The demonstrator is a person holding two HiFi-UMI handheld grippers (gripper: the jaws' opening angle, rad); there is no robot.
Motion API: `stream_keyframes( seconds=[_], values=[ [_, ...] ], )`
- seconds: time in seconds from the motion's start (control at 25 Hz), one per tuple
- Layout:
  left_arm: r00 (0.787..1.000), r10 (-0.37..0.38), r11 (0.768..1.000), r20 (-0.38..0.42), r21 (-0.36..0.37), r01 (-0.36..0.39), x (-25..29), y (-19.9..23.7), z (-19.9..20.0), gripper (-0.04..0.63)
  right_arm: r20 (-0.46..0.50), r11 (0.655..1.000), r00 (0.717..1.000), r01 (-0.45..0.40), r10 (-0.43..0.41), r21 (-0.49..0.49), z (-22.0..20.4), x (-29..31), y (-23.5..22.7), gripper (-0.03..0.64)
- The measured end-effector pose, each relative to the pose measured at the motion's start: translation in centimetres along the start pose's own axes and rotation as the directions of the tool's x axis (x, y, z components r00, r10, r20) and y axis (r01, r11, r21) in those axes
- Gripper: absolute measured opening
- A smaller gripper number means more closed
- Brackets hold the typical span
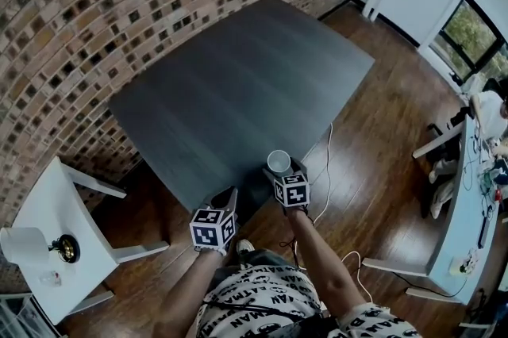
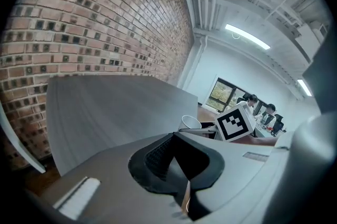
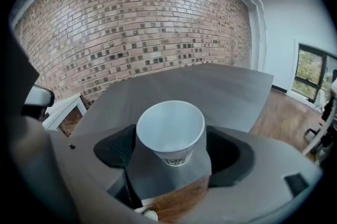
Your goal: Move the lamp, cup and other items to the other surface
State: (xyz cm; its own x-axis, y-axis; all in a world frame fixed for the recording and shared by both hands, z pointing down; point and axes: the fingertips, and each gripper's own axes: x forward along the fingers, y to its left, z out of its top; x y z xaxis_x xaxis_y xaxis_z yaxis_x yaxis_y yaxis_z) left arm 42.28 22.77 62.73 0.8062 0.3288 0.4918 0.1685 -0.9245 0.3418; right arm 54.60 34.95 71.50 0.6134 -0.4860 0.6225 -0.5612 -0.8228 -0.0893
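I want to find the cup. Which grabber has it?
The right gripper: a white paper cup stands upright between its jaws, which are closed on it. The left gripper has its jaws together with nothing between them.

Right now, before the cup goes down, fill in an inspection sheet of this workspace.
Surface: dark table, nothing on it.
Job's things: white cup held at the table's near corner; lamp and a small item on the white side table.
Clutter: nothing seen.
Grippers: right gripper jaws shut on the cup; left gripper jaws together, empty.
Cables: white cable on the wooden floor.
Surroundings: brick wall, white desk, windows.
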Motion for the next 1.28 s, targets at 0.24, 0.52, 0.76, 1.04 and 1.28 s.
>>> stream_keyframes(
  seconds=[0.24, 0.52, 0.76, 1.04, 1.28],
  values=[
    [1.0, 0.025, 0.999, -0.002, -0.02, -0.026, -0.5, 0.8, -0.2, 0.0, -0.009, 0.999, 1.0, 0.003, -0.003, -0.032, -0.2, 0.9, -0.3, 0.388],
    [0.995, 0.097, 0.993, 0.027, -0.064, -0.095, -3.5, 3.1, -0.5, 0.0, 0.016, 0.993, 0.999, -0.04, 0.042, -0.111, 1.6, 0.1, 2.6, 0.337],
    [0.977, 0.2, 0.974, 0.08, -0.122, -0.189, -9.2, 6.4, -1.6, 0.0, 0.066, 0.969, 0.986, -0.135, 0.152, -0.207, 4.5, -0.7, 10.4, 0.334],
    [0.928, 0.349, 0.924, 0.129, -0.215, -0.318, -20.6, 10.9, -4.6, 0.0, 0.06, 0.907, 0.952, -0.267, 0.302, -0.326, 5.4, -2.6, 24.4, 0.333],
    [0.855, 0.492, 0.848, 0.161, -0.31, -0.43, -32.5, 15.9, -8.8, 0.0, 0.018, 0.82, 0.902, -0.384, 0.432, -0.424, 4.4, -3.9, 38.9, 0.333]
  ],
)
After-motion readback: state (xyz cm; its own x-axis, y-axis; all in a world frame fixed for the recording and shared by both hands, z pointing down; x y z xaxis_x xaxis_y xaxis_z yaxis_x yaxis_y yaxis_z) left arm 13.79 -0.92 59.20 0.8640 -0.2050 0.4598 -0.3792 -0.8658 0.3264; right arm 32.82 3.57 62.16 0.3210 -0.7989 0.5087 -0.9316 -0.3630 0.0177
